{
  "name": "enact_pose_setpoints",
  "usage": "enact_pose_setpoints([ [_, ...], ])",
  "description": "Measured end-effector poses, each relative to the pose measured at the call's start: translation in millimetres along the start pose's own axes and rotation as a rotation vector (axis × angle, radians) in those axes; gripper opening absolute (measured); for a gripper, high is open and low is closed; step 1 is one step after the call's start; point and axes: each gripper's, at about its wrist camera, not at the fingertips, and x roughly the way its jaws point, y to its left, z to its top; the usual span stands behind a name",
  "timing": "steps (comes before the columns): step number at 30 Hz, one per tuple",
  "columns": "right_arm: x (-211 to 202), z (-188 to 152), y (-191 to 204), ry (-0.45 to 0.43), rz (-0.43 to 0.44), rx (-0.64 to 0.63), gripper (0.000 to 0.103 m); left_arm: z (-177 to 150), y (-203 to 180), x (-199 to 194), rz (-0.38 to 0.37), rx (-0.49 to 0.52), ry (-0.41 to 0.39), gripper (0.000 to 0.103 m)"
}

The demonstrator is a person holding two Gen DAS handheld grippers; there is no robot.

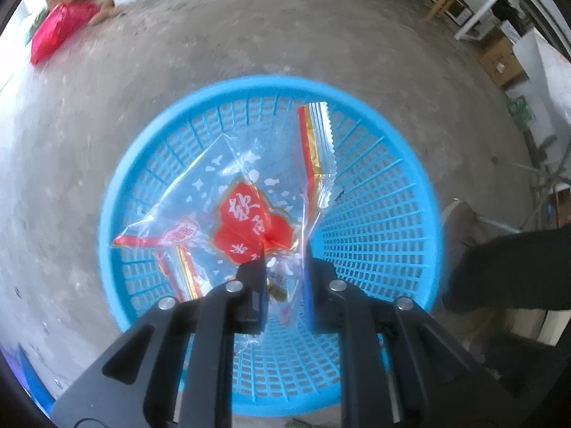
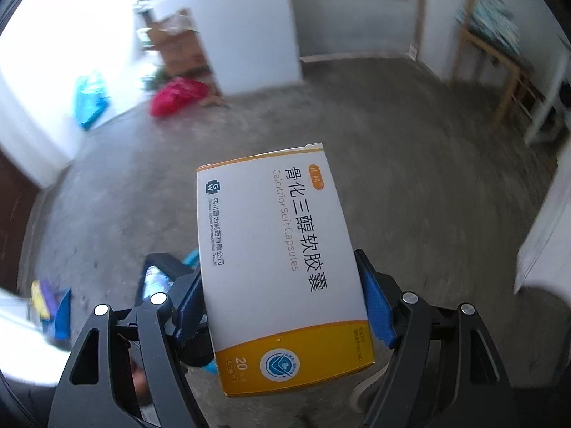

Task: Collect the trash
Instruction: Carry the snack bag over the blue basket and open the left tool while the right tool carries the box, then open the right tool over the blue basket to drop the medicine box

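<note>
Left wrist: left gripper (image 1: 283, 249) pinches clear wrapper (image 1: 228, 199) above blue basket (image 1: 357, 92); light film may cling to the pads on release. Right wrist: right gripper (image 2: 282, 306) clamps medicine box (image 2: 274, 249) over bare floor; basket barely visible, so a drop could miss.

concrete floor (image 1: 249, 35) around the blue basket (image 1: 410, 164) lies open; wrappers (image 1: 249, 214) fill it.
</note>
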Motion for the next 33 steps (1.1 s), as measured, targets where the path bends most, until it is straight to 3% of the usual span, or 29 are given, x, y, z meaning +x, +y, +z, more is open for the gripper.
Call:
enact_pose_setpoints([
  [4,35.6,-21.1,7.1,0.041,-0.078,0.044,0.073,-1.0,11.7,20.9,0.0,-0.027,0.017,0.013],
  [7,54.6,-31.9,12.4,0.077,-0.073,0.057,0.073,0.5,12.1,36.3,0.003,-0.033,0.03,0.015],
  [10,65.7,-42.3,18.4,0.114,-0.089,0.01,0.073,0.1,10.5,42.1,0.012,-0.026,0.016,0.034],
  [12,70.5,-45.8,20.2,0.128,-0.093,0.012,0.073,0.0,7.1,44.4,0.015,-0.023,0.011,0.052],
  [19,73.4,-43.5,18.7,0.136,-0.107,0.011,0.073,1.1,10.9,43.7,-0.003,-0.04,0.006,0.062],
  [24,83.5,-40.8,21.1,0.156,-0.112,0.008,0.073,-2.9,41.6,18.0,-0.09,-0.108,-0.038,0.065],
  [33,86.7,-41.5,22.8,0.171,-0.105,0.007,0.073,-7.2,27.6,14.1,0.002,0.016,-0.061,0.094],
])
